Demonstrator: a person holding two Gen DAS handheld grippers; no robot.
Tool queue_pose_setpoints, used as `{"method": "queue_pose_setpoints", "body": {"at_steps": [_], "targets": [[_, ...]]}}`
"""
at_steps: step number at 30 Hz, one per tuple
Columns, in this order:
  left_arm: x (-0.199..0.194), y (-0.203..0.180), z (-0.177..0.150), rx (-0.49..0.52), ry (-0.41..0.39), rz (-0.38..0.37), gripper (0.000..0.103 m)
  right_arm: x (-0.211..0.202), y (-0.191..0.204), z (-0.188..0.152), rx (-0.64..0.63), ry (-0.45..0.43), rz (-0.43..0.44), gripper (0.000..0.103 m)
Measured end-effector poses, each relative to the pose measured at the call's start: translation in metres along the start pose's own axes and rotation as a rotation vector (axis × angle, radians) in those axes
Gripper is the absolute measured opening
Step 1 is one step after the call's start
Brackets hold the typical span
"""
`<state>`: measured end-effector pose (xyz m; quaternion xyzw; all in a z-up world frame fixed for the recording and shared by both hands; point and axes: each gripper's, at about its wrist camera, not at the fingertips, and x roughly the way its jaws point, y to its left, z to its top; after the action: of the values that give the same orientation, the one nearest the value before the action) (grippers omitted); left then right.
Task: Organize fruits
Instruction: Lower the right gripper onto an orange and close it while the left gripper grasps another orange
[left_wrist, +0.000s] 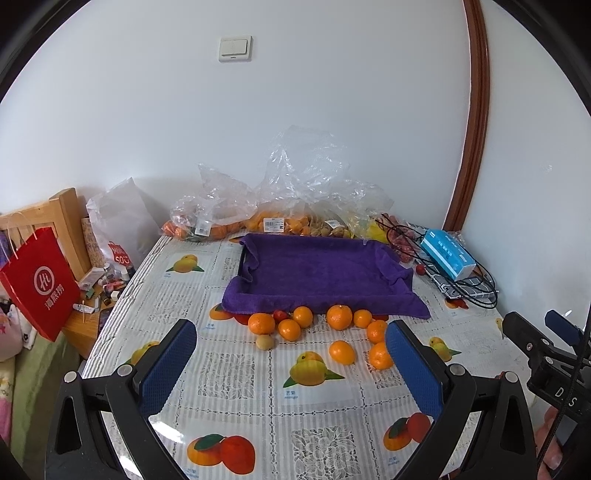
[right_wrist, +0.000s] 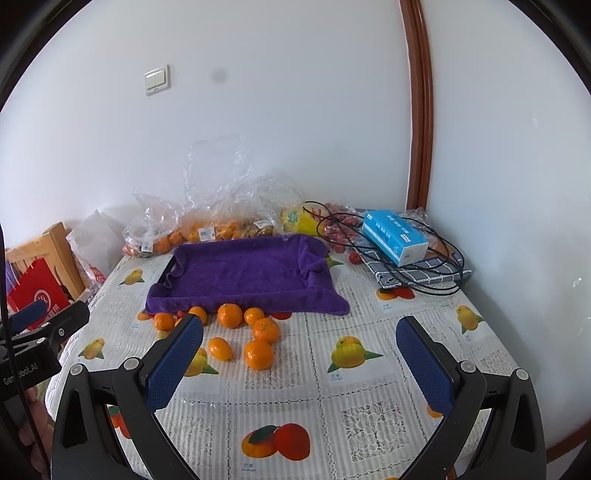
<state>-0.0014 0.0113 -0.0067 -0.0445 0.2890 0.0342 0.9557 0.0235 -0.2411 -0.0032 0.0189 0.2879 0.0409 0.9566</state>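
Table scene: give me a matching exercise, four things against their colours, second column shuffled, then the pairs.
Things:
1. towel over the tray
2. tissue box
3. paper bag
4. left gripper pads

Colours:
A. red
B. dark blue
C. purple
D. light blue and white

Pairs: 1-C, 2-D, 3-A, 4-B

A lived-in home room, likely a bedroom corner. Ahead of the fingers stands a table under a fruit-print plastic tablecloth (left_wrist: 236, 373), against a white wall with a light switch (left_wrist: 235, 48). Left of them sit a wooden bed frame (left_wrist: 68, 221), a red shopping bag (left_wrist: 40, 284) and scattered toiletries (left_wrist: 107, 284).
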Motion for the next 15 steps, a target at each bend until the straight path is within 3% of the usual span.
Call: {"method": "queue_pose_setpoints", "body": {"at_steps": [8,15], "targets": [[0.023,0.0,-0.002,0.015,0.039,0.065,0.103,0.022,0.004,0.001,-0.008,0.017,-0.016,0.103],[0.047,0.008,-0.005,0.002,0.066,0.023,0.103,0.045,0.003,-0.003,-0.009,0.008,-0.011,0.103]]}}
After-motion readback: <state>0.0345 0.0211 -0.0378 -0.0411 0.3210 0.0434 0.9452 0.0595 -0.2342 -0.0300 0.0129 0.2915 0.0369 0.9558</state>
